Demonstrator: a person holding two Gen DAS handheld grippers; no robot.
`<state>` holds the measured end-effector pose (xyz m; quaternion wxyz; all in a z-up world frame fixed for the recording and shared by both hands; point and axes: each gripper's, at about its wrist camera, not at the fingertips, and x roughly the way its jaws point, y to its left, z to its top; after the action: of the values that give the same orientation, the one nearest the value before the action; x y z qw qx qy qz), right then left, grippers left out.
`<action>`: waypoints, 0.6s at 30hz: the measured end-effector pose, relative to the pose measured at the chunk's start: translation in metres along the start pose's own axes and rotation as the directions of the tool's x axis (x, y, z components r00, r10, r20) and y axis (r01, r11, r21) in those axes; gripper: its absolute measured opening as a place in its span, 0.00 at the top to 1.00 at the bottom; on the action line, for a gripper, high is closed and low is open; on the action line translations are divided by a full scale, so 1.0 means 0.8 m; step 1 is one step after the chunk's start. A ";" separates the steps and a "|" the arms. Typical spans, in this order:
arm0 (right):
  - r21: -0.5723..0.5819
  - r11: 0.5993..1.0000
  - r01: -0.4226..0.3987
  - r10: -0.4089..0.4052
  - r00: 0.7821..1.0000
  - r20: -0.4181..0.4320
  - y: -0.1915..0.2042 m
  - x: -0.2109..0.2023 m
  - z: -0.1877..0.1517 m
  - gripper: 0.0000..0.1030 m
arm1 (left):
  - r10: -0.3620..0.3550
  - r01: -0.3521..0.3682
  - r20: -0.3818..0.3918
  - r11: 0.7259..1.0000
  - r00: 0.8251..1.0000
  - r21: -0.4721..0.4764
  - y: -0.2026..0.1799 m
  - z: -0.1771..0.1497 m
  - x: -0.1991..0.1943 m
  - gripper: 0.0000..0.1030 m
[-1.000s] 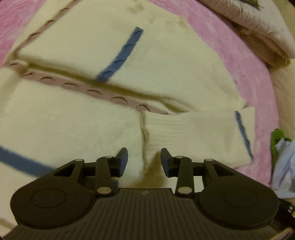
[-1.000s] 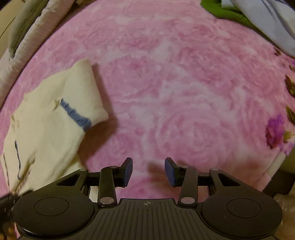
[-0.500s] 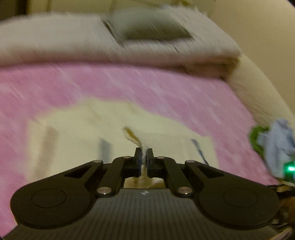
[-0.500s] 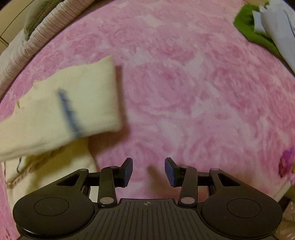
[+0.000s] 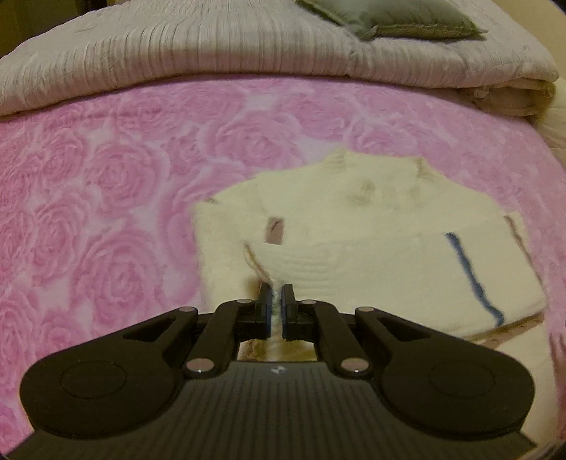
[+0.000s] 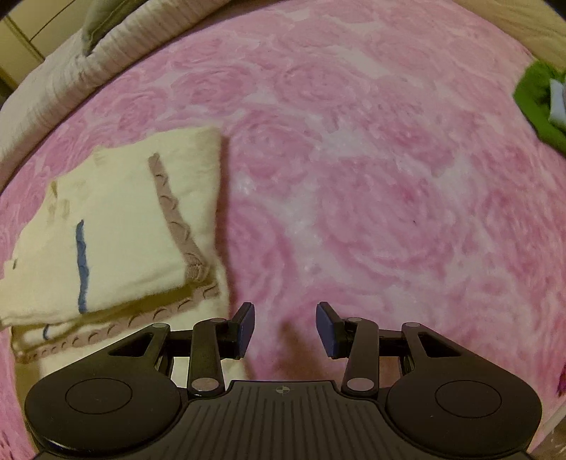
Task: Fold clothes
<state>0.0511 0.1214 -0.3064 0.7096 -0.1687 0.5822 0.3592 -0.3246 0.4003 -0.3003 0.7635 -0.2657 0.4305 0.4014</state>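
Note:
A cream knit sweater (image 5: 353,240) with blue stripes and mauve trim lies folded on the pink rose-patterned bedspread (image 5: 88,198). My left gripper (image 5: 277,300) is shut on a ribbed cream edge of the sweater, held over the folded body. In the right wrist view the sweater (image 6: 120,230) lies at the left, its upper layer lifted off the lower one. My right gripper (image 6: 284,327) is open and empty above bare bedspread (image 6: 371,177), just right of the sweater's trimmed edge.
A folded grey-beige quilt (image 5: 247,46) with a grey pillow (image 5: 389,17) lies along the far side of the bed. A green garment (image 6: 537,102) with pale blue cloth on it sits at the right edge of the right wrist view.
My left gripper has shut on the sweater's ribbed edge, lifted it and carried it over the body. The right gripper has stayed open and shifted slightly.

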 end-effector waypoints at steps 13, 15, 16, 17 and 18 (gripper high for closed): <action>-0.147 0.986 -0.074 0.075 0.997 0.002 0.038 0.014 -0.007 0.59 | 0.114 -0.114 -0.020 0.993 0.993 0.007 -0.028 -0.014 0.009 0.87; -0.173 0.980 -0.101 0.104 0.995 0.010 0.044 0.016 -0.014 0.59 | 0.112 -0.108 -0.064 0.992 0.992 0.060 -0.044 -0.031 0.017 0.84; -0.188 0.976 -0.114 0.117 0.993 0.006 0.046 0.018 -0.020 0.59 | 0.128 -0.120 -0.096 0.990 0.987 0.077 -0.050 -0.043 0.024 0.84; -0.204 0.972 -0.118 0.120 0.993 -0.006 0.049 0.022 -0.027 0.59 | 0.141 -0.134 -0.113 0.988 0.984 0.075 -0.053 -0.054 0.026 0.84; -0.221 0.969 -0.110 0.105 0.994 -0.032 0.051 0.029 -0.035 0.59 | 0.153 -0.148 -0.114 0.988 0.982 0.051 -0.053 -0.065 0.024 0.84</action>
<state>0.0037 0.1383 -0.3282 0.6599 -0.2189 0.5537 0.4583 -0.3063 0.3457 -0.3401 0.7097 -0.2395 0.5020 0.4323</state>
